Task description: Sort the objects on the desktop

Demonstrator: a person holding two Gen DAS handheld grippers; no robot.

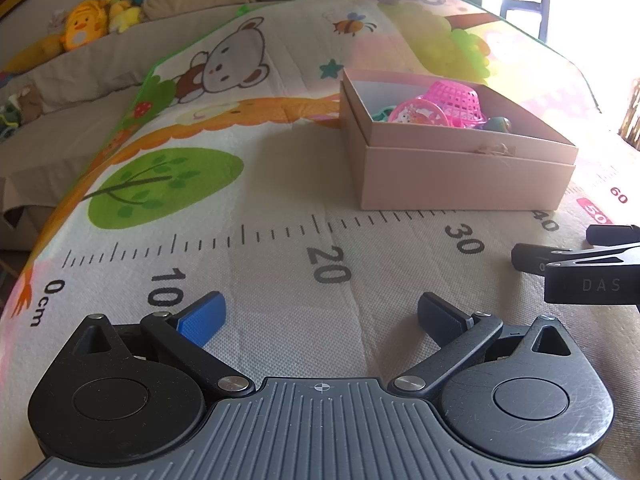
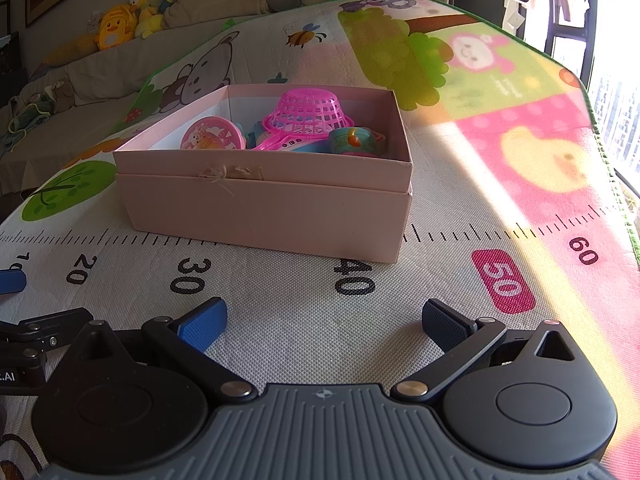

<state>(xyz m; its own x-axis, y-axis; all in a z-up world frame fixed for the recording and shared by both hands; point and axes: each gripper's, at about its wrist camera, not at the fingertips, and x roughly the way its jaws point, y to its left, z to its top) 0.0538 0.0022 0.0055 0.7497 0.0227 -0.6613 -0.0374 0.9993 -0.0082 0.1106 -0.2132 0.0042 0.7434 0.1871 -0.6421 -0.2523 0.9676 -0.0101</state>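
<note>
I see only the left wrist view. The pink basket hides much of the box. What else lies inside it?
Observer: The right wrist view shows a teal round toy with an orange mark, beside the pink basket.
Operator: Is the basket upright?
Observer: No, it lies upside down in the box, open side down, over a pink handle.
Operator: Does the right gripper hold anything?
Observer: No. The right gripper is open and empty above the mat, like the left gripper.
</note>
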